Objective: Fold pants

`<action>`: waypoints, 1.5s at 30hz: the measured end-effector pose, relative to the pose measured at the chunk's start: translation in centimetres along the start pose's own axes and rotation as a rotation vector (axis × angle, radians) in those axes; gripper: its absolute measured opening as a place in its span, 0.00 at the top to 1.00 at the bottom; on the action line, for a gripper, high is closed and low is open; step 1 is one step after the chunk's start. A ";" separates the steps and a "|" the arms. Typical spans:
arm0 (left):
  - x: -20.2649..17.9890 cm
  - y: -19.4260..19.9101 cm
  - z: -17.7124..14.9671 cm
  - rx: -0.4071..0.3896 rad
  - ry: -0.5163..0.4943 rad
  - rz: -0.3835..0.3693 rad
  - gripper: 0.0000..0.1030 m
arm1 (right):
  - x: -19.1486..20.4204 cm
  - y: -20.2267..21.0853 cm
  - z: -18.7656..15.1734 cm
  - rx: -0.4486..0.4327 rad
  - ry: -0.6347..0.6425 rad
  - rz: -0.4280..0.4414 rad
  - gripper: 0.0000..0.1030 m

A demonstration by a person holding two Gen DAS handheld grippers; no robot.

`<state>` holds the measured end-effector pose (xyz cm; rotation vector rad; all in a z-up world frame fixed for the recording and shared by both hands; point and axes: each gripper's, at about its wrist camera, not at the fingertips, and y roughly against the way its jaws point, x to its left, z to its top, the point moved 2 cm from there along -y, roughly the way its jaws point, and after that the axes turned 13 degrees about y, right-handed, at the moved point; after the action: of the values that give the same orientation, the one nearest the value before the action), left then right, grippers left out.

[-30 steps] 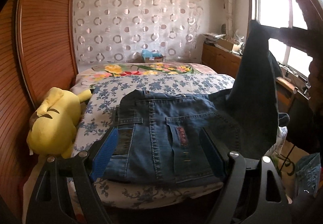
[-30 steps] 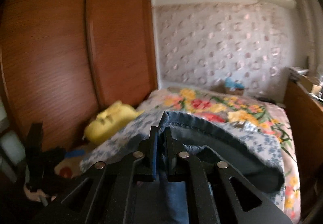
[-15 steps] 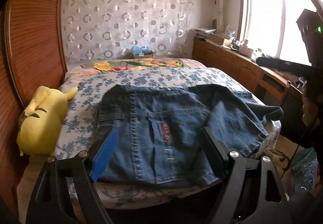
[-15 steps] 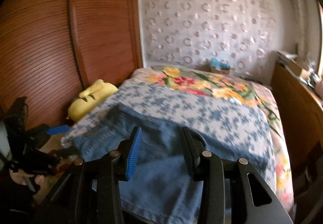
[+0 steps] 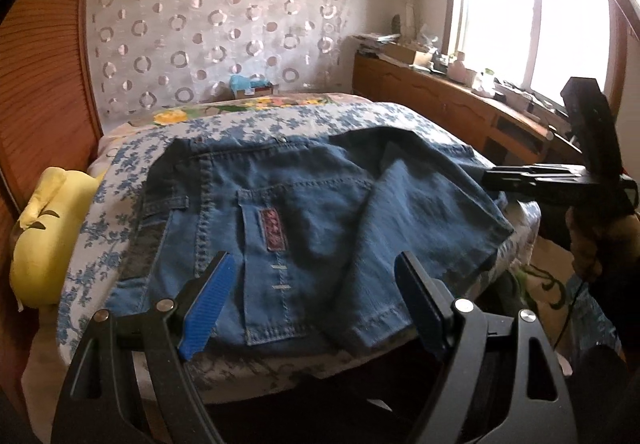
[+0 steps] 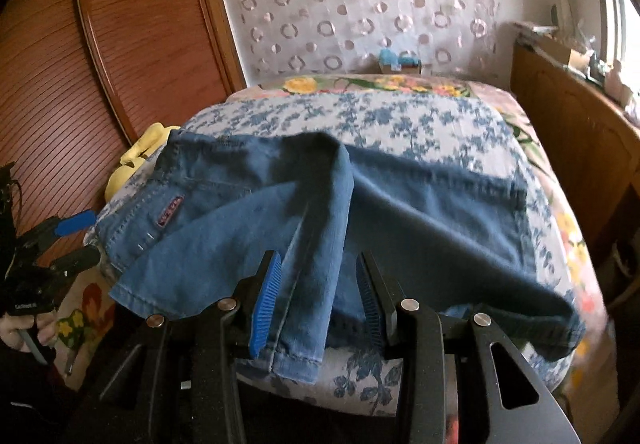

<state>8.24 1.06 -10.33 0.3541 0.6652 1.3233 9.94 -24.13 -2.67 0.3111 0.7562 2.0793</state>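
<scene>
Pants on the bed, your claws at the near edge

Your pants [image 5: 304,220] lie folded over on the bed [image 5: 256,120], waistband far, hems hanging toward you. A plush toy [image 5: 48,236] sits left of the bed against the wardrobe [image 5: 44,56]. A box [image 6: 400,62] is at the bed's far end; a cabinet [image 6: 568,116] runs along the right.

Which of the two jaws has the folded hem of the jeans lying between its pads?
The right gripper: the jeans hem lies between its open pads. The left gripper stands wider, above the pocket area.
</scene>
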 end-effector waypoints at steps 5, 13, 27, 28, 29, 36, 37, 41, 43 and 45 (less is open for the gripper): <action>-0.2 -0.5 -1.6 0.049 -0.020 -0.031 0.20 | 0.6 -0.9 0.7 0.015 -0.016 0.026 0.61; -0.9 -1.3 -3.3 0.100 -0.061 -0.062 0.21 | 0.9 -1.9 0.9 0.036 -0.030 0.049 0.61; -1.9 -2.3 -2.3 0.100 -0.103 -0.038 0.92 | -0.8 -4.6 -0.5 0.007 -0.010 0.140 0.95; -1.8 -1.7 -1.9 0.083 -0.099 -0.041 0.93 | -0.8 -4.4 0.0 -0.011 -0.005 0.142 0.96; -1.6 -1.2 -1.5 0.067 -0.095 -0.041 0.94 | -0.9 -4.3 0.5 -0.033 0.003 0.141 0.96; 1.0 3.4 2.0 -0.057 -0.048 -0.016 0.94 | 0.9 -2.7 6.7 -0.159 0.107 0.162 0.97; 1.8 3.9 2.4 -0.068 -0.038 -0.007 0.94 | 1.3 -2.7 7.5 -0.170 0.123 0.164 0.97; 4.6 4.9 3.2 -0.093 0.004 0.031 0.94 | 3.4 -3.8 11.2 -0.201 0.171 0.199 0.97; 5.9 5.4 3.4 -0.101 0.024 0.048 0.94 | 4.6 -4.9 12.5 -0.202 0.189 0.215 0.97; 7.3 5.7 3.3 -0.101 0.044 0.065 0.94 | 5.5 -6.1 13.6 -0.197 0.207 0.231 0.97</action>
<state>6.66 9.81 -6.22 0.2667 0.6255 1.4242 17.20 -11.57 3.86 0.0764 0.6524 2.4109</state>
